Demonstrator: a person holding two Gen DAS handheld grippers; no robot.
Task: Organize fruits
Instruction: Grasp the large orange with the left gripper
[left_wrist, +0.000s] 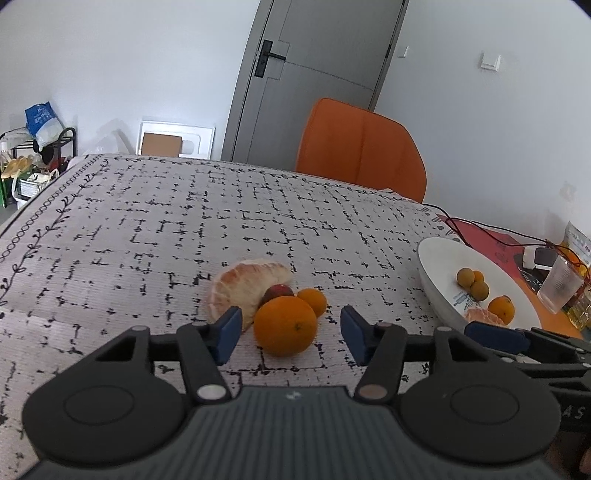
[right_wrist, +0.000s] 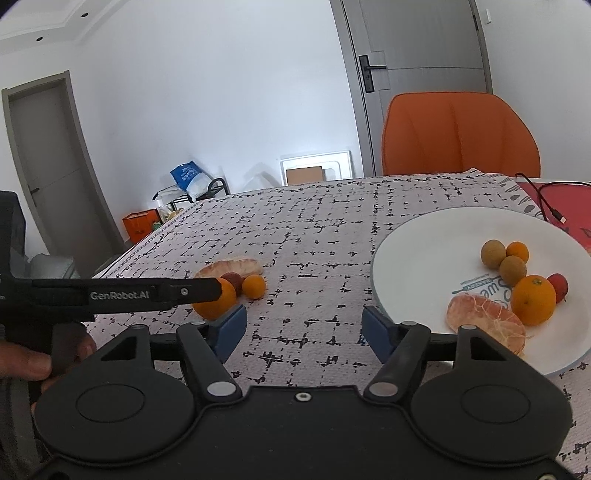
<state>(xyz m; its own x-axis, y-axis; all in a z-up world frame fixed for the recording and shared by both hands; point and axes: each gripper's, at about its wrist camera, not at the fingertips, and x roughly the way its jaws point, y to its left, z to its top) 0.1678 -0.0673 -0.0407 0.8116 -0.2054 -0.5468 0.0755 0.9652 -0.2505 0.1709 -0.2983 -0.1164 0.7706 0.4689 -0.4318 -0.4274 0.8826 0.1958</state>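
On the patterned tablecloth a cluster of fruit lies left of the plate: a peeled pomelo segment, pale pink with white pith, a dark red fruit, a large glossy orange and a small orange just beside it. The left gripper stands wide open with the large orange between its blue pads, not touching. The right gripper is open too, empty, over cloth. The white plate holds another segment, oranges and brownish round fruits. Behind stand an orange chair and a grey door.
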